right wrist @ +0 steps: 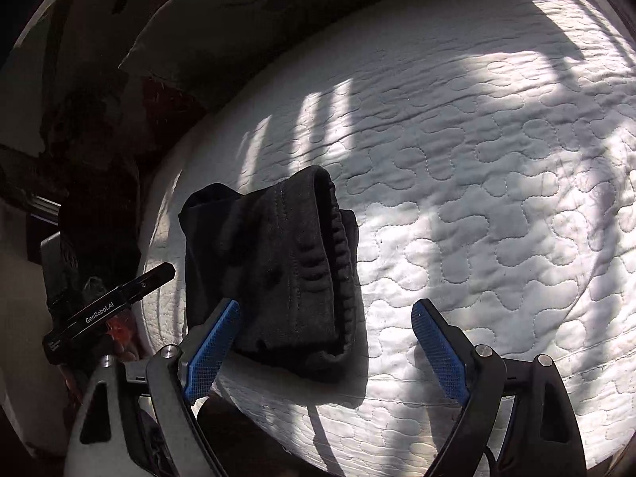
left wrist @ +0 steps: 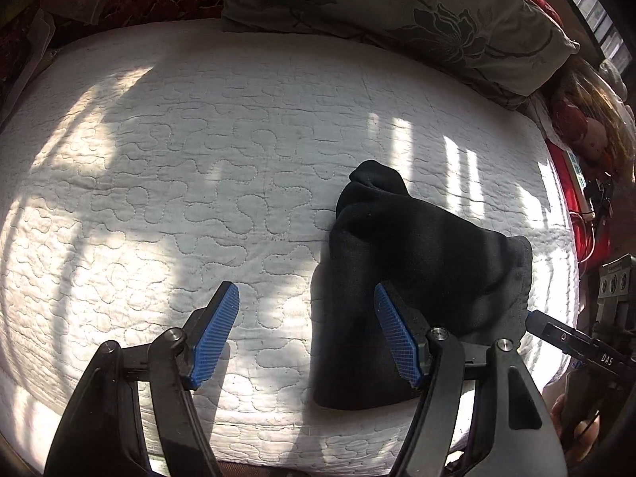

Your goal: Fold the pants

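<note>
Black fleece pants (left wrist: 429, 278), folded into a thick bundle, ribbed elastic waistband showing, lying near edge of white quilted mattress (left wrist: 198, 159). Left gripper (left wrist: 306, 326) spread wide, empty. Right gripper (right wrist: 326, 338) likewise spread, holding nothing; blue ridged pads (right wrist: 210, 349).

Folded pants (left wrist: 429, 278) on the quilt (left wrist: 198, 159) near its front edge, pillow (left wrist: 397, 20) behind

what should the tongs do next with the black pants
Probably draw both tongs back and leave it. The black pants already lie in a compact folded bundle on the white quilt, and both the left tongs and right tongs are open, gripping nothing.
</note>
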{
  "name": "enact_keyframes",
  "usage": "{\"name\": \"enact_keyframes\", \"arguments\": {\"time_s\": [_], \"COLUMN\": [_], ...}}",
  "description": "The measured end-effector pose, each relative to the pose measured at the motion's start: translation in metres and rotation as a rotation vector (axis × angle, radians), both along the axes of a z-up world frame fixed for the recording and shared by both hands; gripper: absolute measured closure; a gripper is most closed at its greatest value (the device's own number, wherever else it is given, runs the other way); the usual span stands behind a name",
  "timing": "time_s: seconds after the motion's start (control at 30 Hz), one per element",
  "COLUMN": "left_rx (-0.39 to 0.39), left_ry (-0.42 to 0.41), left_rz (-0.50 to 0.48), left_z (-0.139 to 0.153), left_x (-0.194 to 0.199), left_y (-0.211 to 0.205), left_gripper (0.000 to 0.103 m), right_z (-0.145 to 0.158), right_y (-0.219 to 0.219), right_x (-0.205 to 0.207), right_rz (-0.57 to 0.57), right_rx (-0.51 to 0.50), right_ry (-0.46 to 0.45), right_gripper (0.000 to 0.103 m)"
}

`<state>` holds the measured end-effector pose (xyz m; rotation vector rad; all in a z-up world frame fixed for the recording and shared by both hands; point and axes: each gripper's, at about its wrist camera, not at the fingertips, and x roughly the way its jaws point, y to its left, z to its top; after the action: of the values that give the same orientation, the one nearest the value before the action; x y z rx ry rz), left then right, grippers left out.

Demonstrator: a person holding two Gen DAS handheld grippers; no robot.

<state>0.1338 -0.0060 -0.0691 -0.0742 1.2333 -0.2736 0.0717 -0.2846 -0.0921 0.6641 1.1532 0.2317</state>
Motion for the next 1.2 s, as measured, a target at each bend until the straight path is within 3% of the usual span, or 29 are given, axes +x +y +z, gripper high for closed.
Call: {"name": "enact_keyframes", "arguments": {"time_s": [0.13, 0.33, 0.43, 0.53, 0.73, 0.93, 1.07, 1.2], "left_rx": [-0.045, -0.030, -0.048, -0.014, -0.094, -0.134, -0.162, -0.244], "left_ry": [0.043, 0.064, -0.007, -0.049, 0.100, 0.104, 0.115, 0.164], "left_rz": [0.003, -0.006, 0.021, 0.008, -0.057, -0.049, -0.053, -0.089], "left_z": [-0.009, -0.019, -0.003, 0.003, -0.030, -0.035, -0.036, -0.040], "left_x": [0.005, 0.011, 0.008, 0.009, 0.016, 0.019, 0.018, 0.013], "left_y": [-0.002, -0.007, 0.007, 0.017, 0.004, -0.001, 0.002, -0.002], "left_gripper": [0.033, 0.033, 0.033, 0.031, 0.030, 0.024, 0.021, 0.015], "right_z": [-0.013, -0.022, -0.023, -0.027, -0.032, -0.031, -0.033, -0.036], "right_y": [0.004, 0.007, 0.011, 0.014, 0.028, 0.040, 0.036, 0.028], "right_x": [0.010, 0.018, 0.020, 0.022, 0.022, 0.016, 0.007, 0.012], "right_rz": [0.019, 0.054, 0.088, 0.113, 0.140, 0.220, 0.186, 0.117], "right_rx": [0.053, 0.144, 0.143, 0.157, 0.143, 0.098, 0.132, 0.220], "right_ry": [0.010, -0.016, -0.015, -0.012, -0.033, -0.086, -0.091, -0.079], "right_gripper": [0.013, 0.011, 0.011, 0.011, 0.000, 0.000, 0.000, 0.002]}}
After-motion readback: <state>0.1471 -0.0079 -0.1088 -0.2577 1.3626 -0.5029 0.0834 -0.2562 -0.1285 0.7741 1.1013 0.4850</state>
